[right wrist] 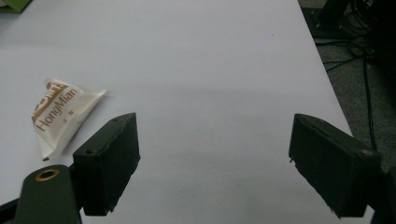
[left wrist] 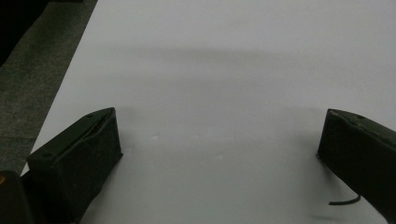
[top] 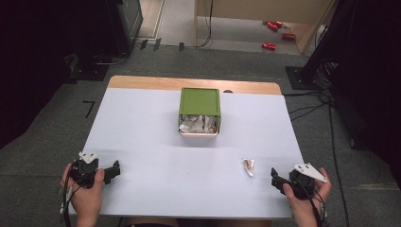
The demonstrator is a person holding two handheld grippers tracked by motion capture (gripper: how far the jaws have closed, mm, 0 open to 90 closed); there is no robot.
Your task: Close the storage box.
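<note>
Right gripper [top: 275, 176] rests at the near right of the white table [top: 142, 142], jaws spread wide and empty; left gripper [top: 115, 171] sits at the near left, jaws likewise wide apart with nothing between them. The work in hand looks like picking up the small white packet [top: 248, 166], printed "HongMian" in brown [right wrist: 58, 114], which lies flat on the table just beside the right gripper, on its left. Best approach, I judge: swing the right gripper left, straddle the packet's narrow width, and close low enough to catch the thin wrapper. The green-lidded box [top: 199, 111], part open with similar packets showing, stands mid-table, well apart. Nothing lies between gripper and packet. Red objects [top: 275, 33] lie on the far floor.
</note>
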